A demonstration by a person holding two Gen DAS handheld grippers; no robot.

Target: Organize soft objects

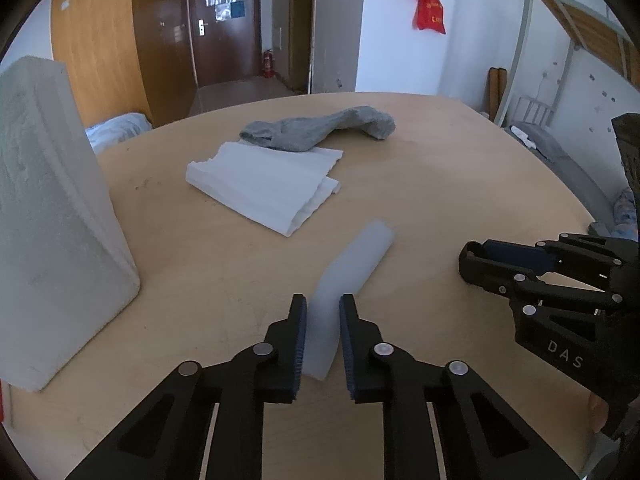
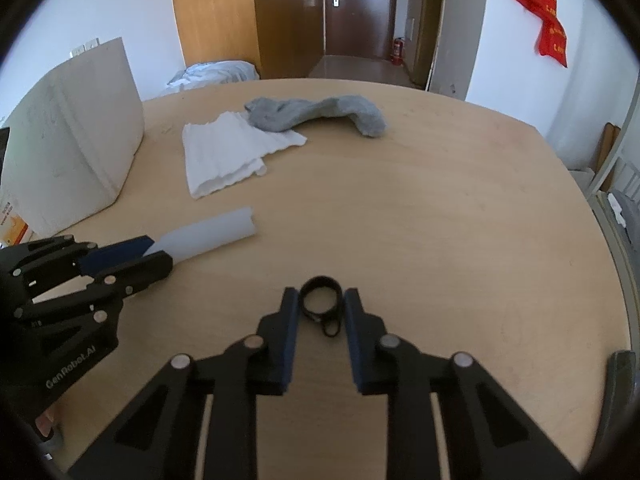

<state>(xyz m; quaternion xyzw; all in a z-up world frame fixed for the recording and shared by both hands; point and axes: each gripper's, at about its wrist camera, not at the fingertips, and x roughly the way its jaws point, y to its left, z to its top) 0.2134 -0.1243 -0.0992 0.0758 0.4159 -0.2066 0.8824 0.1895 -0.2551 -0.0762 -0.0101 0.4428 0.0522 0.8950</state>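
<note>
The wooden surface [image 1: 440, 184] carried a white foam block [image 1: 52, 220] at its left edge. Farther back lay a folded white cloth [image 1: 264, 184], with a grey sock [image 1: 320, 130] overlapping its far edge. Nearer, the left gripper [image 1: 323, 312] was clamped on a translucent white tube [image 1: 360, 256]. The right gripper [image 2: 322, 304] was closed against a small black hair tie [image 2: 320, 300].

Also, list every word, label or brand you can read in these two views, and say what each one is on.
"DAS": on the body of the right gripper, seen from the left wrist.
"GenRobot.AI": on the body of the left gripper, seen from the right wrist.
Gold characters on the red hanging: too blurred.
Papers on the far door: too small.
</note>
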